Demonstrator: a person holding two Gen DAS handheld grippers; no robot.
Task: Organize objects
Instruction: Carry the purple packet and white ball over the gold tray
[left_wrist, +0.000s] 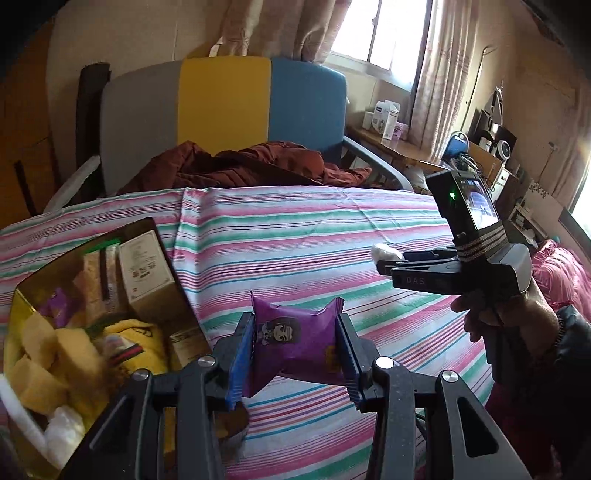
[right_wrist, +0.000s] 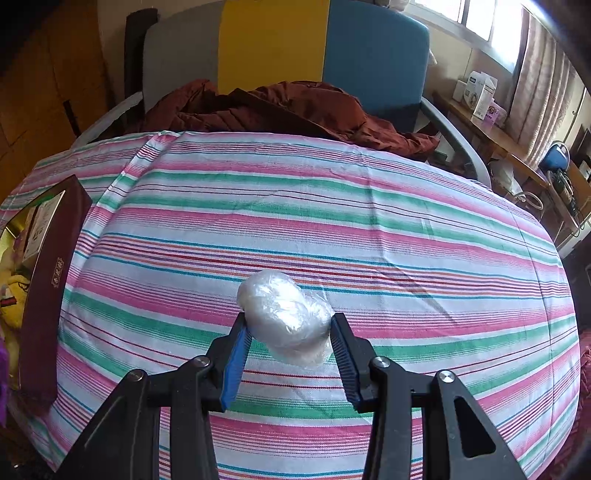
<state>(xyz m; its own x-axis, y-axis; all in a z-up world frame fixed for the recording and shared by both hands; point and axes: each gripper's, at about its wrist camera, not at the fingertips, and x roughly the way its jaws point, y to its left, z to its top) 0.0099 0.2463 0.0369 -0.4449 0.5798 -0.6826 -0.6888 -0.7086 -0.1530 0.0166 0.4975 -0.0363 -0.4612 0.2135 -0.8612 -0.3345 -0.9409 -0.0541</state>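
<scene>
Right then, I had both grippers loaded over the striped sheet (right_wrist: 369, 229). In the left wrist view, my left gripper (left_wrist: 297, 345) sat at the bottom centre of the frame with its jaws clenched on a purple packet (left_wrist: 295, 332); the blue pads pressed the packet's two sides and it hung clear of the sheet. A small cartoon face showed on the wrapper.

To the lower left of that frame lay the box (left_wrist: 162, 236), open, with gold inner walls. I could see yellow sponge-like blocks (left_wrist: 44, 369), a cream carton (left_wrist: 147, 273) standing near its far corner, a yellow toy (left_wrist: 136, 336) and some white plastic wrap at the bottom edge. The packet was just to the right of the box, not over it.

At the right of the same frame a hand (left_wrist: 517, 314) held my right gripper (left_wrist: 384, 258), which pointed left across the picture, with a white bundle (left_wrist: 386, 253) at its tips.

In the right wrist view, that bundle (right_wrist: 288, 317) filled the centre of the frame: a lump wrapped in clear film, grasped between the jaws of the right gripper (right_wrist: 291, 325) and held above the sheet. The box's maroon outer wall (right_wrist: 48, 288) ran down the left edge.

Behind the sheet, at the top of both frames, a rust-coloured jacket (right_wrist: 280, 107) lay crumpled against a grey, yellow and blue headboard (right_wrist: 273, 40).
</scene>
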